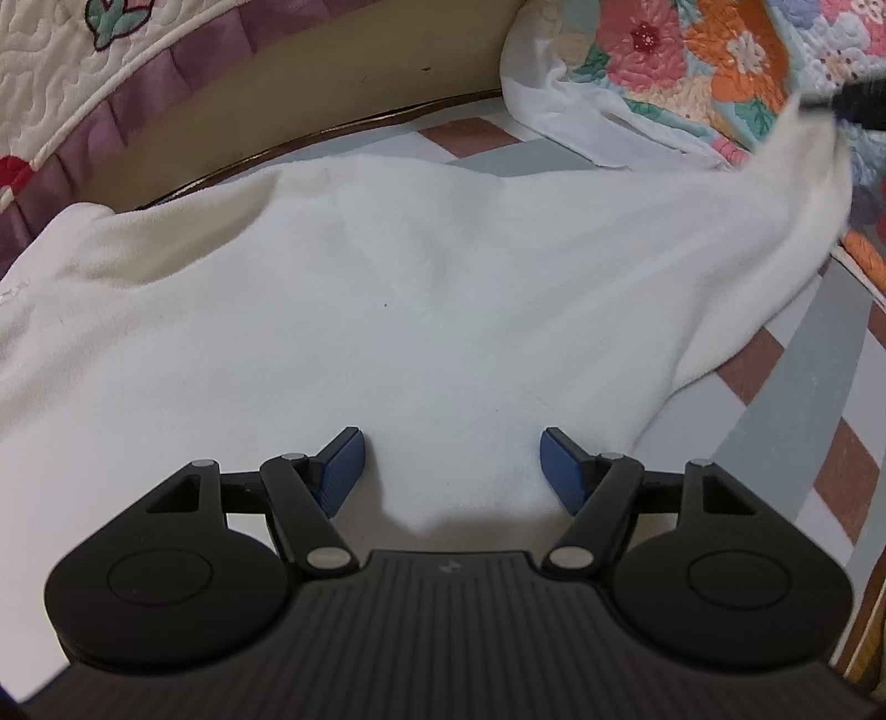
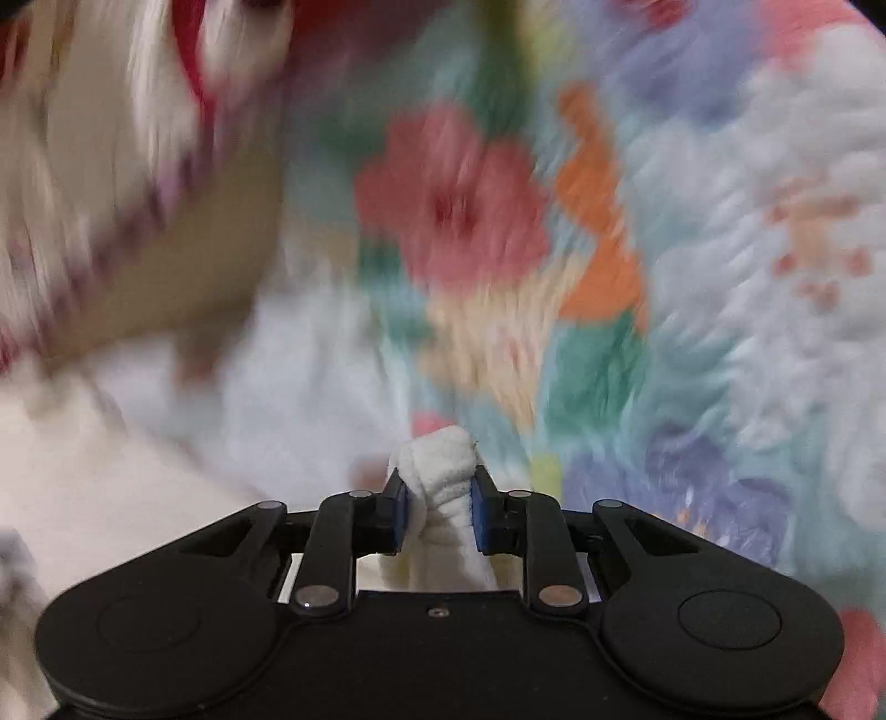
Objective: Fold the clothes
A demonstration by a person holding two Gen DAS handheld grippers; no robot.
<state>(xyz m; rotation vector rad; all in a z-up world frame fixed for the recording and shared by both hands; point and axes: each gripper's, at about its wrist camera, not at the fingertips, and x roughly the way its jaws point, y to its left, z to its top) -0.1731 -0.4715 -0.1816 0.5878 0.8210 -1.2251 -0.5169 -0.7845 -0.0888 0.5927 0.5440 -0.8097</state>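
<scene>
Your right gripper [image 2: 437, 512] is clamped on a bunched corner of the white fleece garment [image 1: 398, 310]; the wad pokes out past the blue pads [image 2: 480, 518], pinched from both sides. That grip makes sense: you need a firm hold on the fabric edge to carry it over for a fold, and a thick bunch won't slip out. In the left wrist view the same corner rises toward the top right, pulled up off the bed and stretched taut from the gripper tip, which shows there only as a dark blur.

Your left gripper [image 1: 451, 471] hovers w/ jaws well apart over the near edge of the garment, nothing between the pads [image 1: 346, 471]. My read: it's parked there ready to pin the near hem so the cloth doesn't drag while the right side lifts.

The garment itself lies spread across the checked bedsheet [image 1: 775, 432], covering most of it, w/ the left part reaching toward the ruffled pillow [image 1: 83, 83] at the far left corner. A 2nd white cloth [image 1: 559, 111] sits crumpled at the far edge against the floral quilt [image 1: 692, 50].

Writing: none readable on the fabrics. The left gripper body has a small embossed mark [image 1: 446, 567] at centre, too small to make out. Right view is heavily motion-blurred, so nothing legible there either.
</scene>
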